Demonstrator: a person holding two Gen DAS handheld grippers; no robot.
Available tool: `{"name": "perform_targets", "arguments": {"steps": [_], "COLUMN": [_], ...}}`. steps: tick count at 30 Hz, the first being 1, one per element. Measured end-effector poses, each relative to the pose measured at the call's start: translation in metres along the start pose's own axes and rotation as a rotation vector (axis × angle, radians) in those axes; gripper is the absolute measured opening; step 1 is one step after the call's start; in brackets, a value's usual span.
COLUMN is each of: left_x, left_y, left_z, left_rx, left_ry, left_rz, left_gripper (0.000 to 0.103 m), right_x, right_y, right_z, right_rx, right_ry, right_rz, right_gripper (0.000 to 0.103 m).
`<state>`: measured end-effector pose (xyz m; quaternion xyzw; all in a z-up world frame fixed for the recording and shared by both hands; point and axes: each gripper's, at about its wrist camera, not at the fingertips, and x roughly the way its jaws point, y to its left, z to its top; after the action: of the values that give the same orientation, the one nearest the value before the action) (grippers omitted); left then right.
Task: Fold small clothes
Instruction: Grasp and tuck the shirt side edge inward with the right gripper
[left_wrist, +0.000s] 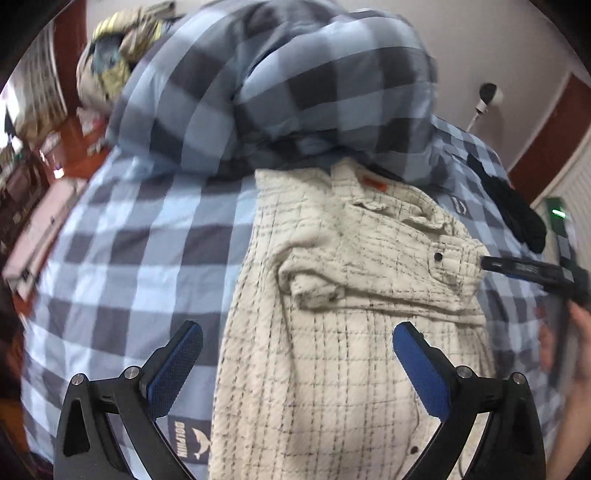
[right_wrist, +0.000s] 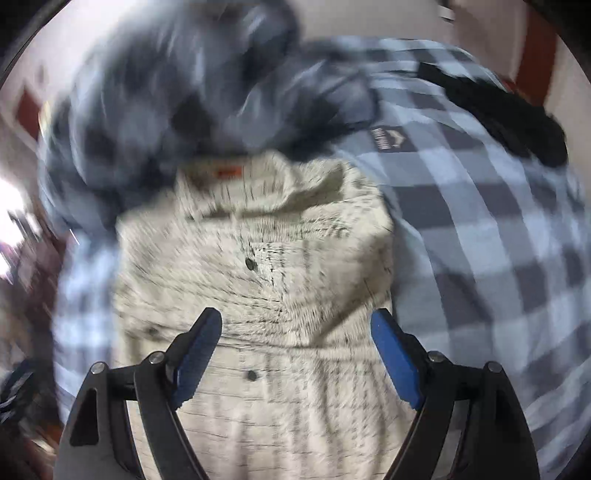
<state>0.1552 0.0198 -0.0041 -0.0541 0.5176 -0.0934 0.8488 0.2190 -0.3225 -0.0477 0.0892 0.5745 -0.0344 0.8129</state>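
Observation:
A cream shirt (left_wrist: 332, 314) with thin dark grid lines, dark buttons and an orange neck label lies on a blue and grey checked bed cover (left_wrist: 129, 240). Its collar end is toward the far side, and a sleeve is folded across its chest. My left gripper (left_wrist: 297, 326) hovers over the shirt's left half, open wide, with nothing between its blue pads. In the blurred right wrist view the same shirt (right_wrist: 277, 277) fills the middle. My right gripper (right_wrist: 295, 313) stands open above it, holding nothing. A black finger (left_wrist: 517, 267) of that gripper reaches the shirt's right edge.
A bunched checked duvet (left_wrist: 277, 92) rises right behind the shirt's collar. A black garment (left_wrist: 517, 210) lies on the cover at the far right. Crumpled clothes (left_wrist: 110, 62) are piled at the far left. A hand (left_wrist: 580, 350) shows at the right edge.

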Motion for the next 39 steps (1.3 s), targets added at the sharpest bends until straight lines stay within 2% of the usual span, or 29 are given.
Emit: {"name": "perform_targets", "arguments": {"steps": [2, 5, 6, 8, 9, 10, 11, 12, 13, 16, 21, 24, 29, 30, 31, 32, 34, 37, 39], "left_x": [0.000, -0.004, -0.006, -0.010, -0.010, -0.010, -0.010, -0.009, -0.009, -0.009, -0.010, -0.008, 0.000, 0.001, 0.002, 0.002, 0.002, 0.002, 0.003], "left_y": [0.008, 0.018, 0.021, 0.027, 0.028, 0.030, 0.032, 0.033, 0.034, 0.034, 0.028, 0.024, 0.019, 0.019, 0.019, 0.019, 0.019, 0.017, 0.015], "left_z": [-0.002, -0.001, -0.003, -0.004, -0.004, -0.003, -0.002, -0.002, -0.001, -0.001, -0.004, -0.006, -0.008, -0.008, -0.008, -0.008, -0.008, -0.007, -0.006], "left_rx": [-0.023, -0.038, -0.038, -0.039, -0.040, -0.040, -0.040, -0.041, -0.044, -0.049, -0.039, -0.029, 0.000, 0.001, 0.000, -0.002, -0.003, 0.001, 0.008], "left_ry": [0.011, 0.000, -0.001, -0.007, -0.010, -0.014, -0.013, -0.011, -0.009, -0.007, -0.003, 0.003, 0.026, 0.030, 0.033, 0.033, 0.033, 0.035, 0.036], "left_rz": [-0.016, -0.030, -0.030, -0.034, -0.034, -0.029, -0.023, -0.020, -0.018, -0.032, -0.024, -0.020, 0.005, 0.006, 0.007, 0.007, 0.004, 0.002, 0.006], "left_gripper": [0.103, 0.103, 0.103, 0.103, 0.103, 0.103, 0.103, 0.103, 0.103, 0.103, 0.103, 0.103, 0.103, 0.103, 0.103, 0.103, 0.103, 0.103, 0.103], "right_x": [0.027, 0.083, 0.096, 0.108, 0.109, 0.110, 0.111, 0.109, 0.101, 0.076, 0.043, 0.042, 0.063, 0.064, 0.064, 0.062, 0.048, 0.020, 0.011], "right_y": [0.025, 0.045, 0.045, 0.039, 0.035, 0.027, 0.019, 0.010, -0.001, -0.029, -0.092, -0.125, -0.158, -0.160, -0.166, -0.162, -0.170, -0.168, -0.163], "right_z": [0.018, 0.030, 0.030, 0.027, 0.025, 0.021, 0.018, 0.013, 0.007, -0.011, -0.039, -0.055, -0.075, -0.072, -0.077, -0.072, -0.077, -0.060, -0.049], "right_rx": [-0.067, -0.150, -0.157, -0.130, -0.110, -0.072, -0.035, 0.011, 0.056, 0.136, 0.318, 0.407, 0.519, 0.540, 0.567, 0.583, 0.603, 0.565, 0.537], "right_ry": [0.070, 0.173, 0.202, 0.210, 0.204, 0.204, 0.215, 0.217, 0.183, 0.108, 0.022, 0.019, 0.053, 0.058, 0.065, 0.058, 0.017, -0.078, -0.117], "right_rz": [-0.078, -0.317, -0.343, -0.333, -0.330, -0.311, -0.286, -0.251, -0.204, -0.149, -0.001, 0.052, 0.202, 0.222, 0.226, 0.217, 0.189, 0.057, 0.021], "right_gripper": [0.080, 0.080, 0.080, 0.079, 0.069, 0.040, 0.023, 0.013, 0.013, 0.013, 0.013, 0.013, 0.014, 0.022, 0.029, 0.032, 0.046, 0.047, 0.049]}}
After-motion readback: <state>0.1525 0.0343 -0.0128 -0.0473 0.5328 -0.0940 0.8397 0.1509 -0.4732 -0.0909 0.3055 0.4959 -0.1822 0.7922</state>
